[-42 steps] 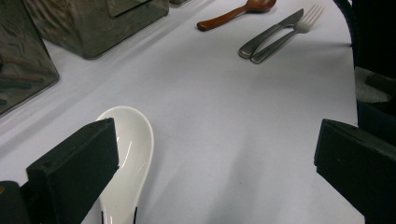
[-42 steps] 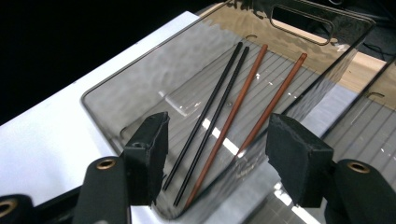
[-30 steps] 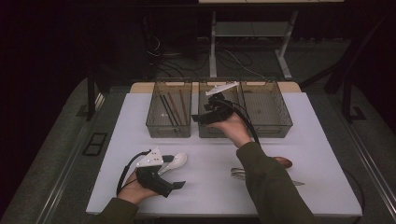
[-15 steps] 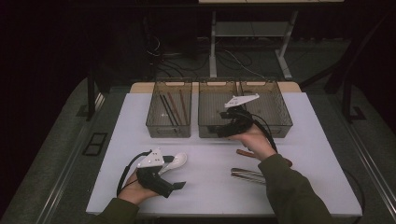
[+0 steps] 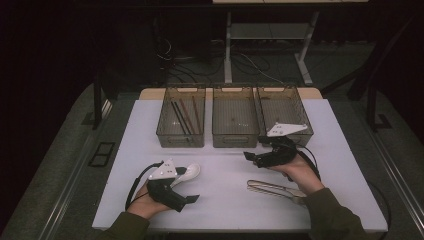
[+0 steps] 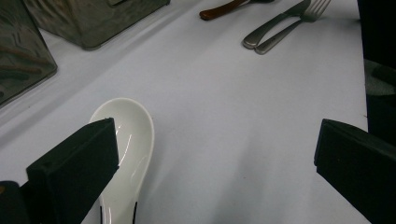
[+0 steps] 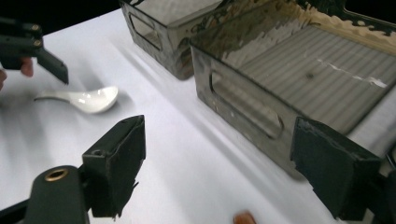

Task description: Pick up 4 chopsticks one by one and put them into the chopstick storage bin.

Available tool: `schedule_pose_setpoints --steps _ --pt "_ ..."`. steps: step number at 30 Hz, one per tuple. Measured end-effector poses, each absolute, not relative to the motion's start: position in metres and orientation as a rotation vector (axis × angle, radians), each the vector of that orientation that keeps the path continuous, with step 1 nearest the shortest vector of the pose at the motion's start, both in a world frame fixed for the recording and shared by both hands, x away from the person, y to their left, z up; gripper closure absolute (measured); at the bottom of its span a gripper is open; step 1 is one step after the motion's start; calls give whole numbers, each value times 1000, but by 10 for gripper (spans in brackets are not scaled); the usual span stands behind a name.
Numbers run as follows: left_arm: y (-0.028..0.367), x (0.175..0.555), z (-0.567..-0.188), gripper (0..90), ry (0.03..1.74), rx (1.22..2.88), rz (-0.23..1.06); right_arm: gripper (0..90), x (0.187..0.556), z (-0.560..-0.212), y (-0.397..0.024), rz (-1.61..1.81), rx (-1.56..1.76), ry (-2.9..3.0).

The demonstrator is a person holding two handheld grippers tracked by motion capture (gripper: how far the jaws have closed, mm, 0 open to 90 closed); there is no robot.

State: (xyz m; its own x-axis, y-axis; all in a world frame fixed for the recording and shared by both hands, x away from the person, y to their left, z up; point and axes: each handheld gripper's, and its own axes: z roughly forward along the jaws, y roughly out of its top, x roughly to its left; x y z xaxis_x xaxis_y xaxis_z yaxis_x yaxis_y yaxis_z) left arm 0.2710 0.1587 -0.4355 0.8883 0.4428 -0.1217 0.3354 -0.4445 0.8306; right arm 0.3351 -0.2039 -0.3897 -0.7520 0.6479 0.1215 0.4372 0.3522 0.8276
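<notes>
Open white table (image 5: 225,170) between the left gripper (image 5: 192,199) and the right gripper (image 5: 248,156), nothing in that lane. Three bins (image 5: 235,120) side by side along the far edge, walling off the back. White spoon (image 5: 187,173) just beside the left gripper. Fork and knife (image 5: 272,188) near the front right, just before the right hand (image 5: 300,172).

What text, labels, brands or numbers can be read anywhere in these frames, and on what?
None: no readable text in any view.
The three bins, the white spoon, the fork and knife and the tabletop carry no visible lettering.
</notes>
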Motion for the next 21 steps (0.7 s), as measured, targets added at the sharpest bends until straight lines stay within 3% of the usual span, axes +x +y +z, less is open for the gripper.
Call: schedule_pose_setpoints --steps 21 --pt "160 270 -434 0 564 2083 154 186 277 -415 -277 1414 1049 2306"
